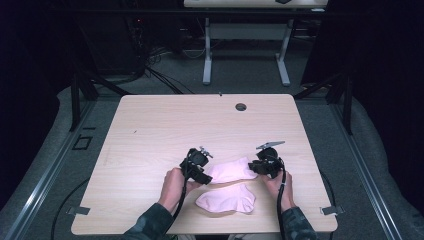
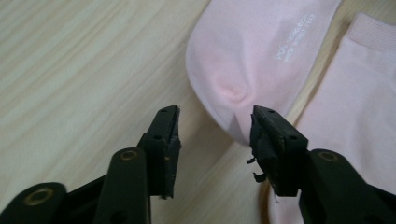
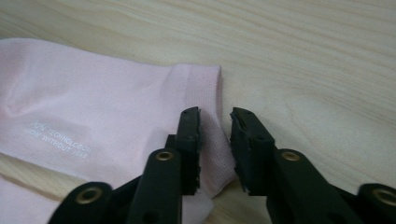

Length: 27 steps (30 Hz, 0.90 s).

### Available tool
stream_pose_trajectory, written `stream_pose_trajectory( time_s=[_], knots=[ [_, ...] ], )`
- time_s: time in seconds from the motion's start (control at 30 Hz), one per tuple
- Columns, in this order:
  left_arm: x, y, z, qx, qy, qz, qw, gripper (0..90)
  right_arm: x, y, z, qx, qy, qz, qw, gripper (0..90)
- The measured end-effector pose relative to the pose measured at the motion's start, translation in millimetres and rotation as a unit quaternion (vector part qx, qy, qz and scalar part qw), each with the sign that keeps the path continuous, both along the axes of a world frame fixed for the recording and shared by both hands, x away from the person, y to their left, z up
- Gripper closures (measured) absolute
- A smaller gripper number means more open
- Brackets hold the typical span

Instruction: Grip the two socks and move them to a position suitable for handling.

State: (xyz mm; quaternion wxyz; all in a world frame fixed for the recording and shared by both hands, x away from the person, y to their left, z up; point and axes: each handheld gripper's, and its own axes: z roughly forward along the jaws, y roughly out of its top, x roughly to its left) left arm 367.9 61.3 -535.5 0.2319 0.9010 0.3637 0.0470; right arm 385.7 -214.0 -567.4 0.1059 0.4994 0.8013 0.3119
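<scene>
Two pale pink socks lie flat on the wooden table (image 1: 175,125). One sock (image 1: 230,171) stretches between my grippers, and the other sock (image 1: 226,200) sits just in front of it. My left gripper (image 1: 207,175) is at the far sock's toe. In the left gripper view the left gripper (image 2: 215,114) is open over the rounded toe (image 2: 252,51), which carries a small pinch dimple, and the second sock (image 2: 355,112) lies to the right. My right gripper (image 1: 253,167) is at the cuff end. In the right gripper view the right gripper (image 3: 215,113) is narrowly open, straddling the ribbed cuff (image 3: 205,84) without pressing it.
A round cable hole (image 1: 241,106) sits near the table's far edge. The near sock lies close to the front edge. Beyond the table stand the white legs of another desk (image 1: 207,55), with cables on the grey floor.
</scene>
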Motion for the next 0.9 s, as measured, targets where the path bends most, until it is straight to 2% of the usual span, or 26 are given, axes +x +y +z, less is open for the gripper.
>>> stream_pose_trajectory(
  time_s=[0.07,0.1,0.2,0.23,0.33,0.43,0.53,0.57,0.6,0.63,0.73,0.9],
  knots=[
    [-1.9,9.9,4.2,-0.02,-0.003,0.016,0.9997,43.6,0.1,-1.3,0.7,0.001,0.001,0.001,1.0,63.1],
    [0.2,15.8,7.4,-0.033,-0.009,0.034,0.9988,39.2,-0.5,-4.8,2.7,0.014,-0.004,0.003,0.9999,58.5],
    [5.5,16.2,8.9,-0.039,-0.009,0.044,0.9982,35.0,-1.3,-8.5,5.5,0.018,-0.005,0.003,0.9998,57.0],
    [11.0,10.9,9.3,-0.046,-0.004,0.045,0.9979,34.8,-1.5,-10.3,6.8,0.014,0.001,0.007,0.9999,55.1],
    [16.8,3.2,6.5,-0.04,-0.003,0.042,0.9983,35.0,-1.5,-10.5,5.9,0.009,0.007,0.012,0.9999,55.7],
    [23.0,-8.6,-4.5,-0.021,0.018,0.035,0.999,42.0,-1.2,-8.3,3.0,-0.006,0.016,0.023,0.9996,59.5],
    [23.8,-11.5,-10.1,-0.01,0.022,0.034,0.9991,48.2,-2.1,-6.8,3.0,-0.012,0.015,0.03,0.9994,63.0],
    [24.1,-12.0,-11.9,-0.005,0.025,0.031,0.9992,55.2,-3.5,-5.1,2.9,-0.017,0.012,0.034,0.9992,68.3],
    [23.7,-12.2,-13.6,-0.002,0.025,0.028,0.9993,55.2,-3.5,-5.1,2.9,-0.017,0.012,0.034,0.9992,68.3],
    [23.2,-12.5,-16.6,0.003,0.025,0.027,0.9993,61.9,-5.1,-3.6,2.7,-0.023,0.009,0.041,0.9989,74.3],
    [23.2,-11.5,-17.2,0.005,0.021,0.025,0.9994,72.4,-5.4,-3.1,1.1,-0.012,0.007,0.047,0.9988,82.2],
    [23.8,-10.1,-17.7,0.004,0.016,0.02,0.9997,86.3,-4.1,-3.4,-0.3,-0.002,0.006,0.05,0.9987,85.1]
  ],
)
